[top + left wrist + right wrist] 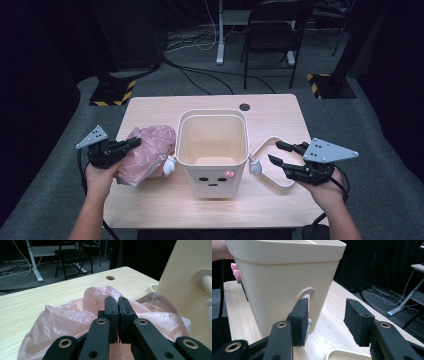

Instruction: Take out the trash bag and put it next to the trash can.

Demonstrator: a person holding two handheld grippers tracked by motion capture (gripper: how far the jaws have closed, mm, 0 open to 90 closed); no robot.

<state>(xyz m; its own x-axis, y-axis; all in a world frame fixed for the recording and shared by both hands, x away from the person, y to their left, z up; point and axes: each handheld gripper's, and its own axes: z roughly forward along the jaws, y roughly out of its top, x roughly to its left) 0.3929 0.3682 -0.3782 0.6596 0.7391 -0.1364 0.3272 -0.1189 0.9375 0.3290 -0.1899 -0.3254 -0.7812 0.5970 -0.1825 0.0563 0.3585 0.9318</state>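
A cream bin (212, 179) with a small face on its front stands upright at the table's middle; its wall also rises in the left gripper view (185, 277) and the right gripper view (282, 285). A crumpled pink plastic bag (147, 150) lies against the bin's left side. My left gripper (136, 142) hovers just over the bag (62, 320), its jaws (117, 300) shut together with nothing seen between them. My right gripper (275, 151) is open to the right of the bin, its left pad (299, 320) in front of the bin's white side knob (255, 166).
A cream ring-shaped frame (287, 182) lies flat on the table under my right gripper, near the right edge. The table has a cable hole (244, 107) at the back. A black chair (272, 30) and striped stand bases (117, 92) stand on the floor beyond.
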